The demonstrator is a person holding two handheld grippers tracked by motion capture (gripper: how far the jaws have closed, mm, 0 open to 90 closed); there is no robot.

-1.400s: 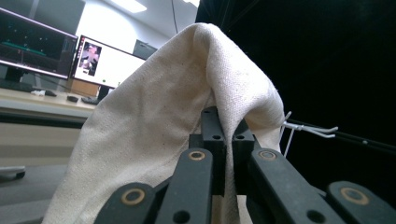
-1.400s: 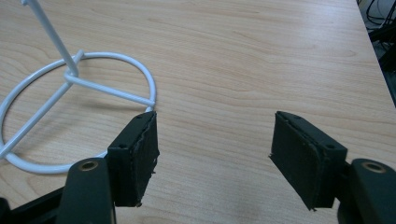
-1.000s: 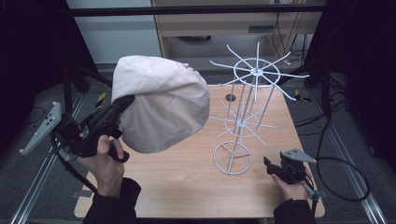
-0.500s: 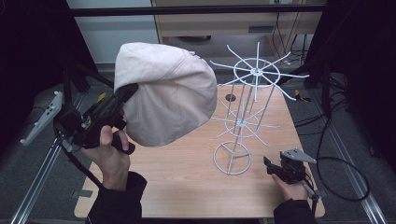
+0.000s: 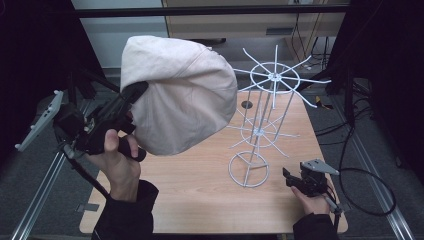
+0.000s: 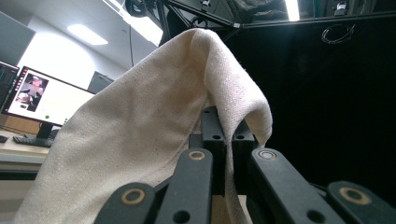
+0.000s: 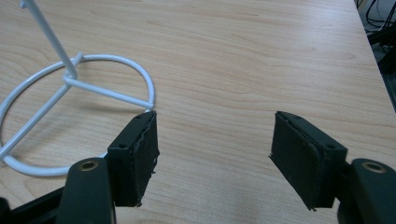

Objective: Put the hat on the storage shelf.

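Cap: a cream fabric cap (image 5: 180, 97) hangs in the air from my left gripper (image 5: 131, 97), raised well above the table (image 5: 200, 200) and filling the middle-left of the high view, at about 10 o'clock from the table's centre.
Left gripper: clenched on a fold of the cap; in the left gripper view the two black jaws stand pressed together with the cloth (image 6: 140, 140) pinched between them and draped over their tips toward 12 o'clock.
Left hand: my left hand (image 5: 117, 160) wraps the gripper's handle, sleeve coming in from 6 o'clock, gripper tilted up toward 1 o'clock.
Rack: a white wire rack (image 5: 260, 120) stands upright on the table just right of centre, with a ring base (image 5: 248, 169), a thin stem and two tiers of spokes radiating like wheels.
Cap and rack: the cap's right edge overlaps the rack's upper spokes in the high view; I cannot tell whether they touch.
Right gripper: released; my right gripper (image 5: 295, 179) rests low at about 4 o'clock on the table, its jaws spread wide with bare wood between them.
Right gripper and rack: in the right gripper view (image 7: 212, 154) the rack's ring base (image 7: 70, 116) lies at 10 o'clock, its rim just beside the left jaw.
Right hand: my right hand (image 5: 312, 202) holds the gripper from 6 o'clock.
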